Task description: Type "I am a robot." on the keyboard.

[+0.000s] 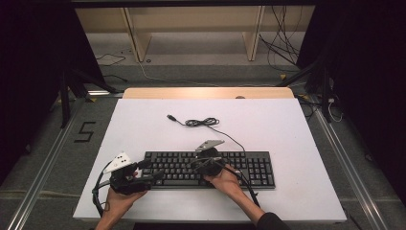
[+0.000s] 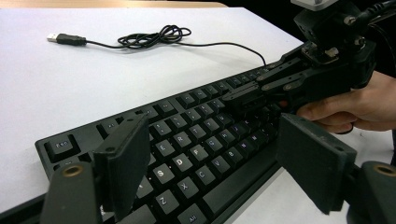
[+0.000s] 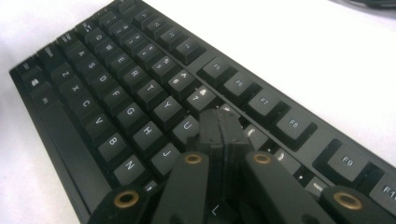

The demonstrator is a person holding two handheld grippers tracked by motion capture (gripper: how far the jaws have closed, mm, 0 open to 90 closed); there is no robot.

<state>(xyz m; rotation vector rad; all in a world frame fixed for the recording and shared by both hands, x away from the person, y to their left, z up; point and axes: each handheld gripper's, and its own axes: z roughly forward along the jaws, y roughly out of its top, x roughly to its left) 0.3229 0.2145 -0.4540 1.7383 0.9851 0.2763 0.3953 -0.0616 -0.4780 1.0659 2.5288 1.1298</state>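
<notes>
Right gripper (image 3: 223,122): fingers pressed together with nothing between them, the joined tips resting on the keyboard (image 1: 209,169) among the keys just beyond the U and J caps, below the function row. In the left gripper view the same gripper (image 2: 243,99) comes in from the right, held in a hand (image 2: 355,105), its closed tips down on the upper key rows.

Left gripper (image 2: 215,163): fingers spread wide, one pad over the left-end keys and the other off the near edge of the keyboard, gripping nothing. From above it sits at the keyboard's left end (image 1: 143,173), held in the person's left hand (image 1: 119,199).

Keyboard: black, full-size, with number block at its right end; white legends on matt black caps, function keys set in separated groups. It lies flat on the near half of the white table (image 1: 287,120), long side parallel to the near edge.

Its black cable (image 1: 230,136) leaves the rear edge and runs to a loose coil (image 1: 202,122) farther back on the table, ending in a USB plug (image 1: 170,117) lying free on the surface.
</notes>
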